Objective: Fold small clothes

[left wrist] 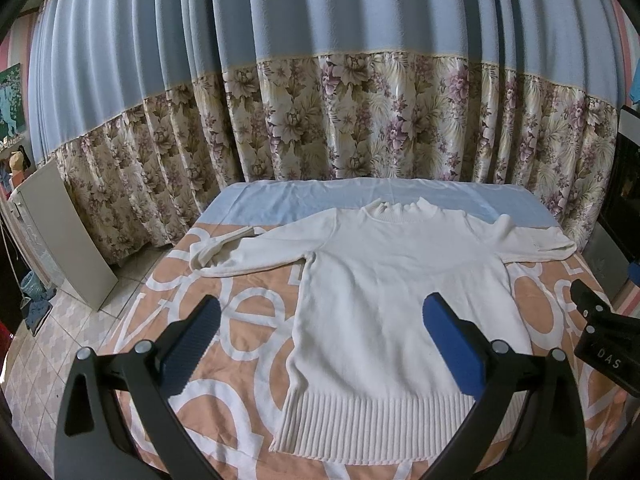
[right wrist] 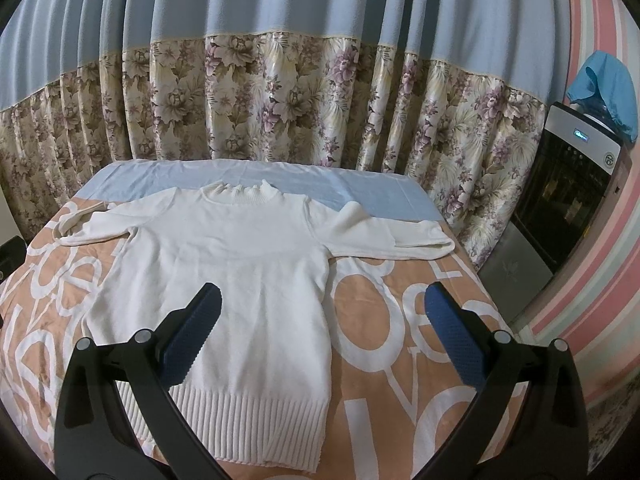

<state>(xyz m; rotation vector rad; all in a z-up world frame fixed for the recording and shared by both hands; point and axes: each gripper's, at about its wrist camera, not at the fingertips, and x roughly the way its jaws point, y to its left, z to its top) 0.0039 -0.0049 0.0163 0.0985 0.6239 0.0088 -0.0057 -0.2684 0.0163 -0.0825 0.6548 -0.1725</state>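
Observation:
A white knit sweater (left wrist: 400,292) lies flat, face up, on a table with an orange-and-white patterned cover (left wrist: 248,336). Its ribbed hem is nearest me and its collar is at the far end. The left sleeve (left wrist: 240,252) is bunched and bent; the right sleeve (left wrist: 532,240) is folded back on itself. My left gripper (left wrist: 322,312) is open and empty, above the sweater's lower left part. The sweater also shows in the right wrist view (right wrist: 240,272). My right gripper (right wrist: 322,312) is open and empty, above the sweater's lower right edge. Part of the right gripper shows at the left wrist view's right edge (left wrist: 604,336).
A blue and floral curtain (left wrist: 360,120) hangs right behind the table. A light blue cloth (right wrist: 360,196) covers the table's far end. A white board (left wrist: 64,232) leans on the tiled floor at left. A dark water dispenser (right wrist: 572,200) stands at right.

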